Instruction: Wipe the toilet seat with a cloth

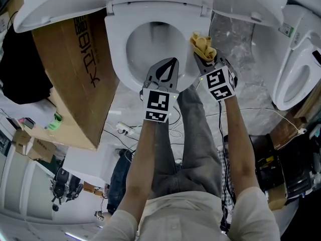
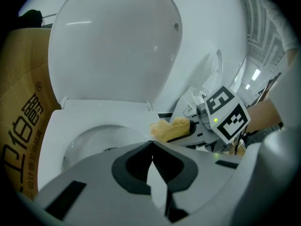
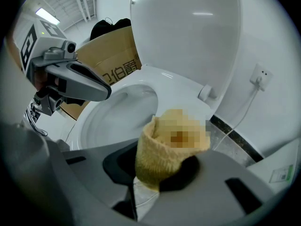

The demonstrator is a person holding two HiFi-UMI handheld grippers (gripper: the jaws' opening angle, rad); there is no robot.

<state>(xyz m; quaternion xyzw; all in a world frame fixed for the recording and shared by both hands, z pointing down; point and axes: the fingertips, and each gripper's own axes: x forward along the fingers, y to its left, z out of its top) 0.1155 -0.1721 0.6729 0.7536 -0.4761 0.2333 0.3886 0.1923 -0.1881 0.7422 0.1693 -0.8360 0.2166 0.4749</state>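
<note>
The left gripper (image 1: 171, 61), jaws pressed together and empty, hovers over the toilet seat's (image 1: 117, 51) near rim. At the seat's right side, the right gripper (image 1: 201, 58) pinches the yellow cloth (image 1: 203, 44). The wiping looks largely undone.

Left forearm (image 1: 142, 159) and right forearm (image 1: 242, 149) bare, reaching forward side by side, left gripper (image 1: 170, 63) fingers (image 2: 134, 166) pressed together, empty, right gripper (image 1: 205, 58) clamped on yellow cloth (image 1: 202, 44)
</note>
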